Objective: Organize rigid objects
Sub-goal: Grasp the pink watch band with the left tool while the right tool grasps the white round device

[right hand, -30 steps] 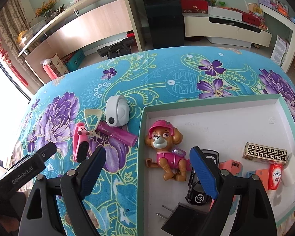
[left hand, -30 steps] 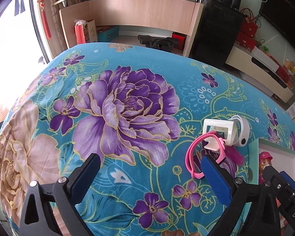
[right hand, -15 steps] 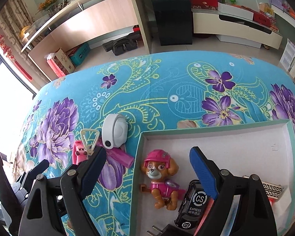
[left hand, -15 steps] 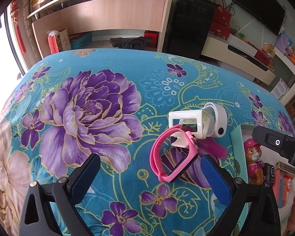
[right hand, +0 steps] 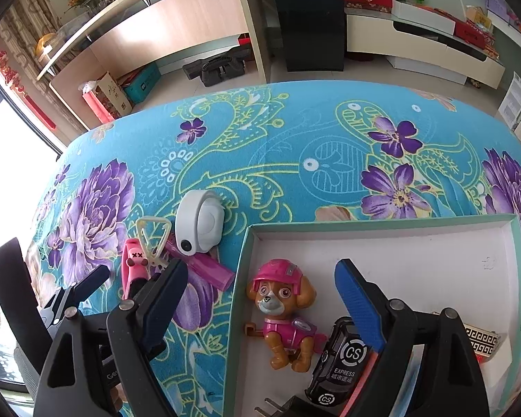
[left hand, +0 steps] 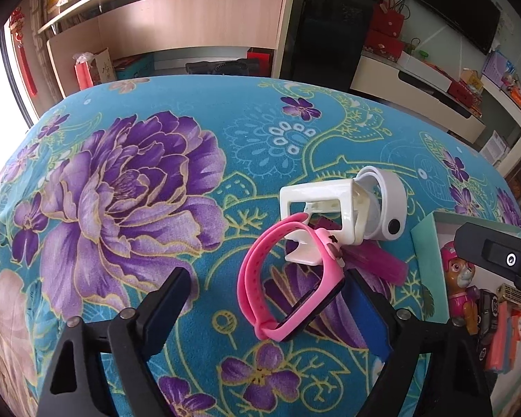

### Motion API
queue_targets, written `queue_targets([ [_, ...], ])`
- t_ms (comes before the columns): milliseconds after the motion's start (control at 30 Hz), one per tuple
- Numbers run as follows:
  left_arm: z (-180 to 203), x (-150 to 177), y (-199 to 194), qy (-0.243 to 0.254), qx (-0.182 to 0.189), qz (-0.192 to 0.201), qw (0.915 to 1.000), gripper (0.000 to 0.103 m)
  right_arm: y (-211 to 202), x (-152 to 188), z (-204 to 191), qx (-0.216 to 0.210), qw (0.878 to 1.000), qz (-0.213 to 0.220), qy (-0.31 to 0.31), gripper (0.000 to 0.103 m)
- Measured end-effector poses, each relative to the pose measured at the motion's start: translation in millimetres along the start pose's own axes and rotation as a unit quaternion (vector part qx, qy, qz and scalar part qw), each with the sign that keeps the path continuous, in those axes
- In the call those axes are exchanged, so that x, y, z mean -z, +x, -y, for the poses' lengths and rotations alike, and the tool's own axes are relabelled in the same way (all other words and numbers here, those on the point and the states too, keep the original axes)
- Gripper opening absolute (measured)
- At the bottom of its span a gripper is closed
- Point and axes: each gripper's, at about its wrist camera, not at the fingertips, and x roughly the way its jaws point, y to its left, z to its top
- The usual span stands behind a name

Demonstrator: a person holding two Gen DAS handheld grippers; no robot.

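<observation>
A pink wristwatch (left hand: 288, 285) lies on the flowered blue cloth between the fingers of my left gripper (left hand: 265, 278). The jaws are closing. The right finger (left hand: 368, 316) is right beside the watch face and the left finger (left hand: 170, 299) stands well clear. The watch (right hand: 132, 264) leans against a white clip frame (left hand: 316, 201), a white round device (left hand: 389, 201) and a magenta tube (left hand: 378, 260). My right gripper (right hand: 262, 267) hangs open above the left edge of the white tray (right hand: 364, 224), over a pink-helmeted puppy toy (right hand: 281, 312), holding nothing.
The tray also holds a black toy car (right hand: 340, 361), a gold patterned box (right hand: 479, 340) and other small items at the bottom right. My left gripper (right hand: 76, 292) shows at the right wrist view's left edge. Beyond the cloth's far edge stand shelves and cabinets.
My left gripper has moved right and down until the pink watch sits between its fingers, and its jaws have narrowed. The right gripper drifted a little over the tray and stays open.
</observation>
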Motion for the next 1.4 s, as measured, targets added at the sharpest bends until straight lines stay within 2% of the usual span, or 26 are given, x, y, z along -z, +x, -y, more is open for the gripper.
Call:
queue_targets([
  [167,4,-1,-5,0.009,0.019,0.009,0.9997,0.078,2,-4,-4,0.002,1.0,-0.012,-0.014,0.087],
  [300,2,-2,-3,0.007,0.023,0.007,0.9997,0.063,3,-11,-12,0.003,0.999,-0.02,-0.035,0.087],
  [433,0,-1,-4,0.002,0.038,0.007,0.9992,0.057,5,-22,-20,-0.002,0.999,-0.03,-0.045,0.087],
  [700,-13,-1,-10,-0.023,0.054,0.011,0.9982,0.056,14,-45,-37,-0.003,0.997,-0.044,-0.058,0.086],
  [767,-18,-2,-12,-0.033,0.052,0.014,0.998,0.056,18,-47,-42,-0.002,0.997,-0.047,-0.064,0.079],
  [900,-28,-4,-15,-0.051,0.048,0.021,0.9974,0.056,29,-51,-48,0.0,0.996,-0.055,-0.065,0.074],
  [967,-33,-4,-17,-0.06,0.049,0.023,0.9968,0.056,35,-53,-51,0.0,0.996,-0.058,-0.069,0.067],
  [1167,-43,-4,-17,-0.079,0.047,0.025,0.9955,0.056,55,-55,-58,0.012,0.995,-0.069,-0.075,0.061],
  [1300,-49,-4,-15,-0.091,0.045,0.022,0.9946,0.056,69,-56,-60,0.019,0.994,-0.077,-0.073,0.061],
  [1400,-51,-3,-13,-0.096,0.044,0.021,0.9942,0.056,80,-55,-61,0.02,0.994,-0.086,-0.071,0.053],
])
